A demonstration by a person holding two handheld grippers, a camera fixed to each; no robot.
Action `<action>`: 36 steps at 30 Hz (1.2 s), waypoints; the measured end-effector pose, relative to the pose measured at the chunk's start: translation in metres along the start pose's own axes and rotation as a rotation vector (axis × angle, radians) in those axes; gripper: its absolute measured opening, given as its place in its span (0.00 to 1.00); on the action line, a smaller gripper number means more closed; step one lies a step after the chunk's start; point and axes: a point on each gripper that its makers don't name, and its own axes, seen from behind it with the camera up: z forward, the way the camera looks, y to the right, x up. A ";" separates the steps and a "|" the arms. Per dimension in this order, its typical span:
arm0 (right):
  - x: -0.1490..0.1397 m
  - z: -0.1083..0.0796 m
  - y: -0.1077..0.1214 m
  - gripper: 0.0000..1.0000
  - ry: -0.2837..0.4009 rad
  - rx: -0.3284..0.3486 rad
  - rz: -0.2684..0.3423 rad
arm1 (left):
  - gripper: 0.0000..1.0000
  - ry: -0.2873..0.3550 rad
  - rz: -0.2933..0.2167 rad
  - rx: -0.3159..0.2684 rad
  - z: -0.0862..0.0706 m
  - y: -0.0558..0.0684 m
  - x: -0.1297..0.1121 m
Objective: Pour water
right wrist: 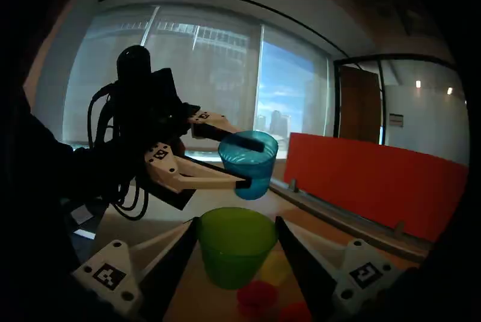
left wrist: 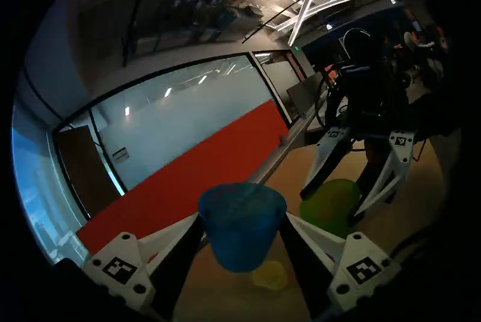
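Left gripper (left wrist: 242,226) has both fingers pressed on a blue cup (left wrist: 242,235), low in the middle of the left gripper view, mouth up; right gripper (right wrist: 236,226) is clamped the same way on a green cup (right wrist: 236,253), low in the middle of the right gripper view, also mouth up. Whether either cup has water in it I cannot tell; the plastic is translucent but too dim to read.

From the right gripper view the blue cup sits above the green one and a little to the right, further off, its base clear of the green rim with open air between them; it looks close to upright, with the left fingers crossing it from the left of the frame. From the left gripper view the green cup lies to the right and slightly higher in the frame, beyond the blue one, near but not touching.

My reading is that the blue cup, being the higher, is the pourer and the green the catcher; the move turns on bringing the blue lip over the green mouth and tipping it toward the lower middle of the right gripper view.

Below them is a tan table (left wrist: 288,181); a small yellow thing (left wrist: 270,274) and two red ones (right wrist: 257,295) lie on it under the cups; a red panel (right wrist: 373,181) runs behind.
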 end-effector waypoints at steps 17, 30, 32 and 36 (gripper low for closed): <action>-0.008 0.003 -0.003 0.95 -0.024 0.014 -0.009 | 0.85 0.031 0.191 0.045 -0.003 -0.002 0.027; -0.013 0.004 -0.003 0.95 -0.040 0.017 -0.008 | 0.84 0.036 0.353 0.074 -0.002 -0.005 0.040; -0.014 0.005 -0.003 0.95 -0.041 0.018 -0.008 | 0.85 0.036 0.374 0.075 -0.002 -0.005 0.041; -0.016 0.006 -0.003 0.95 -0.044 0.019 -0.008 | 0.85 0.037 0.409 0.084 -0.001 -0.007 0.044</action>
